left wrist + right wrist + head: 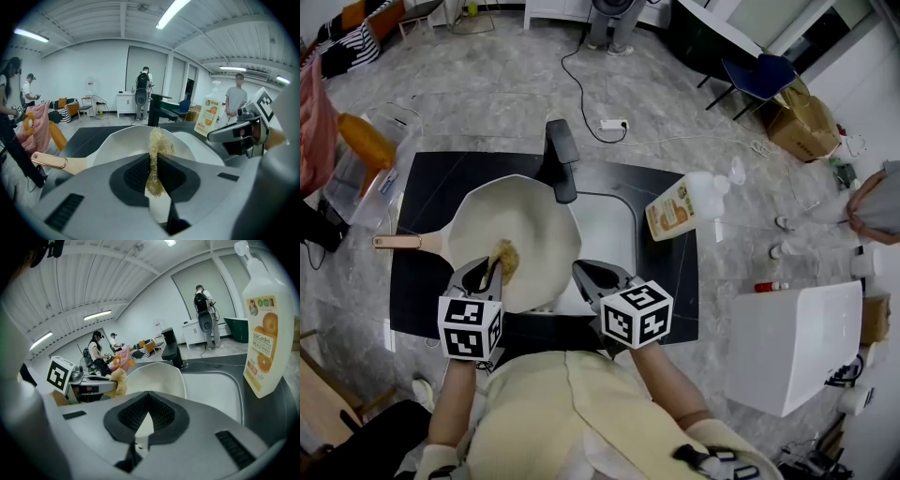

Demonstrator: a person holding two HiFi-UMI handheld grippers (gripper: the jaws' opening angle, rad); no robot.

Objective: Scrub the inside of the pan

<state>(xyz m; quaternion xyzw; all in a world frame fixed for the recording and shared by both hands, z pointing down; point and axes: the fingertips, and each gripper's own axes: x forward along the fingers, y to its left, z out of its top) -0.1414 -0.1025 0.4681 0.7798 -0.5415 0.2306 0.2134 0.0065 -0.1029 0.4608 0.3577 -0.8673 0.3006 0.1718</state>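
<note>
In the head view a white pan [530, 211] sits at the middle of the frame, over the left side of a pale sink [609, 225] set in a black counter [441, 187]. Its wooden handle [398, 242] points toward the left edge. The left gripper [486, 272] sits at the pan's lower rim. In the left gripper view its jaws pinch a tan fibrous scrubber [157, 154] whose upper end stands up past the jaw tips in front of the pan's pale inside [122, 143]; from above, the scrubber [506, 256] lies over the lower part of the pan's inside. The right gripper [598, 278] is just right of the pan's lower right rim, apart from the left one. In the right gripper view its jaws [148, 397] are pressed together with nothing between them, and the pan [157, 378] lies beyond. A black faucet [561, 155] rises above the pan's upper rim. A soap bottle [680, 208] with an orange label lies tilted on the counter at the sink's right.
</note>
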